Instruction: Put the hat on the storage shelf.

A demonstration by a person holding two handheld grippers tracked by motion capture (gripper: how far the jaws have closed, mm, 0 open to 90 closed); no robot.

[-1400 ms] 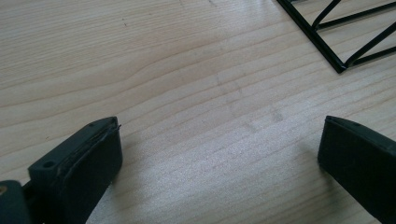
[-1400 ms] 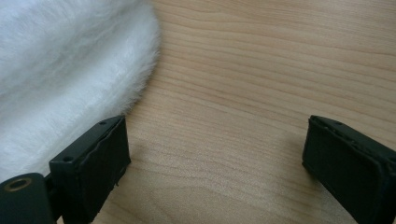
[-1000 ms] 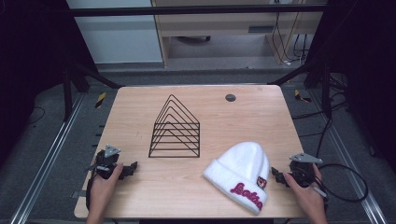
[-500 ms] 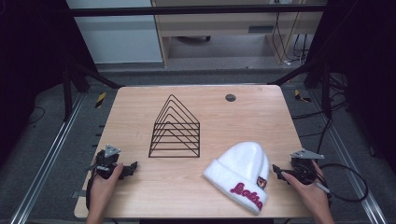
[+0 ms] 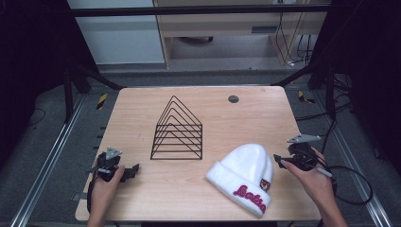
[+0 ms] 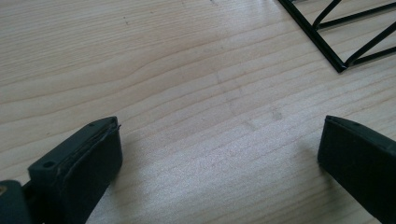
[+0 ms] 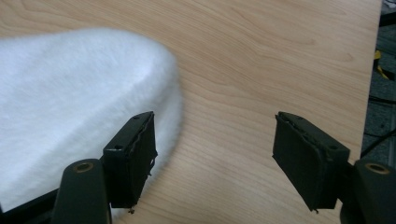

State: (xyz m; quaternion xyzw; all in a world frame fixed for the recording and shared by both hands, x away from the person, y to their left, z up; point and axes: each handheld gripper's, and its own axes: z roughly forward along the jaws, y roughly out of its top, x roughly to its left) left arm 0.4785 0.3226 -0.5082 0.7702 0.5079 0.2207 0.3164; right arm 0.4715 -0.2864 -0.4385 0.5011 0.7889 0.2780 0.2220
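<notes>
From the high view, a wooden counter (image 5: 208, 109) carries a black wire rack (image 5: 178, 130) of nested triangular frames near its centre. A white knit beanie (image 5: 246, 177) with red lettering on its cuff lies at about 5 o'clock from the rack, toward the near edge. A small dark round disc (image 5: 233, 99) sits at 1 o'clock from the rack, near the far edge. The left gripper (image 5: 126, 172) rests on the counter at 8 o'clock from the rack, held by the left hand (image 5: 101, 189). The right gripper (image 5: 280, 161) sits just beside the beanie's crown at 3 o'clock from it, held by the right hand (image 5: 314, 179).

In the left gripper view, the left gripper (image 6: 219, 154) has its jaws spread wide with only bare wood between them; a corner of the rack (image 6: 336, 37) shows at 1 o'clock.

In the right gripper view, the right gripper (image 7: 215, 158) is likewise wide apart and holds nothing. The beanie (image 7: 70, 112) lies at 10 o'clock, its fuzzy edge right against the left jaw.
</notes>
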